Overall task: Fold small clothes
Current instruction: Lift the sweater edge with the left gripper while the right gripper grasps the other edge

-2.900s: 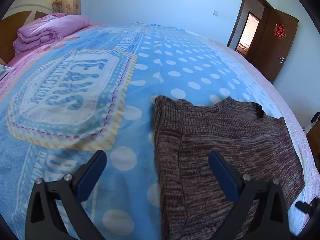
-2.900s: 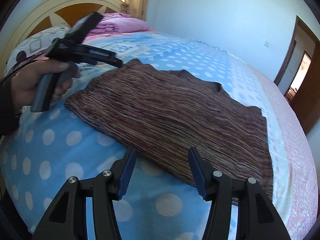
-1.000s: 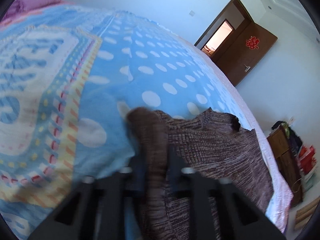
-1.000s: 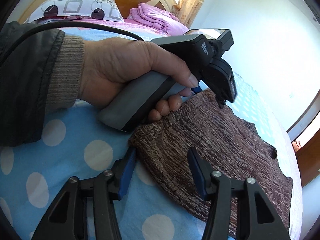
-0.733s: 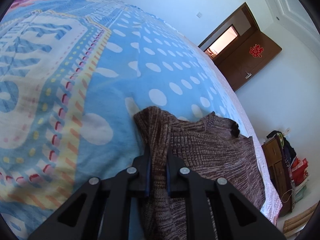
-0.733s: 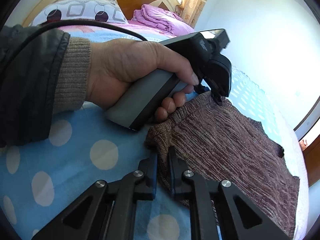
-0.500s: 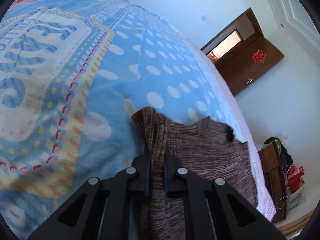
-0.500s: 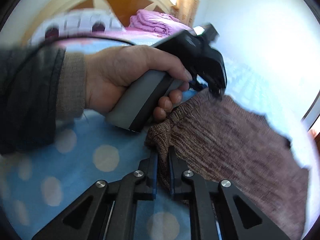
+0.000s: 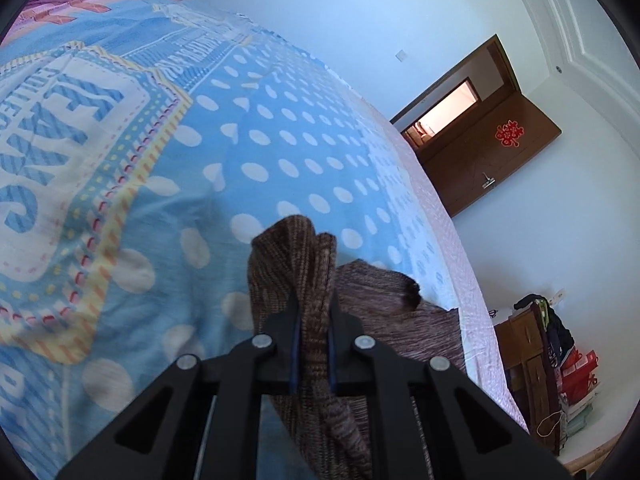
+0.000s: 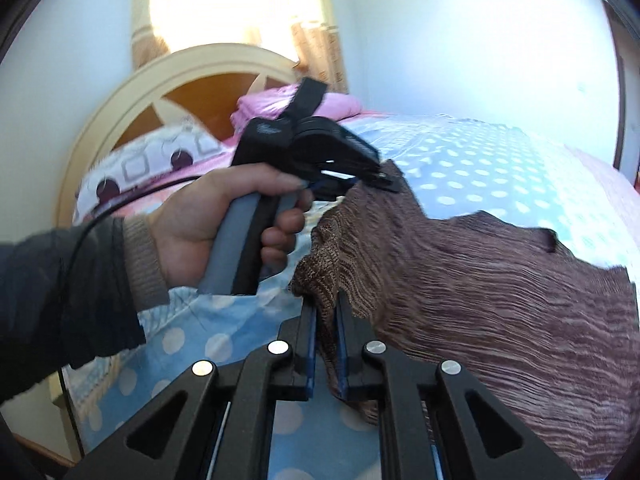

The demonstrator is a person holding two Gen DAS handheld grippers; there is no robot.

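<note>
Nearest, the left gripper point(image 9: 311, 320) is pinched tight on a bunched corner of the brown knit sweater point(image 9: 296, 256), lifting it off the bed point(image 9: 280, 152) so the fabric peaks above the jaws; the rest of the garment trails down and lies flat toward the bed's right edge. From the other side, the right gripper point(image 10: 325, 316) is likewise clamped on a neighbouring corner of that hem, its jaws having just closed on the cloth, and the sweater spreads away to the right, partly raised. A hand point(image 10: 208, 232) in a dark sleeve point(image 10: 60, 288) grips the handle of the left tool just beyond.

Underneath is a blue bedspread with white dots and a large lettered panel. Farther back stand a curved cream headboard point(image 10: 132, 92), a patterned pillow point(image 10: 140, 164) and a folded pink quilt point(image 10: 276, 104), with a bright curtained window behind. Across the room a brown door point(image 9: 492, 148) with a red emblem stands open, and a wooden cabinet point(image 9: 524, 360) piled with clothes sits by the wall.
</note>
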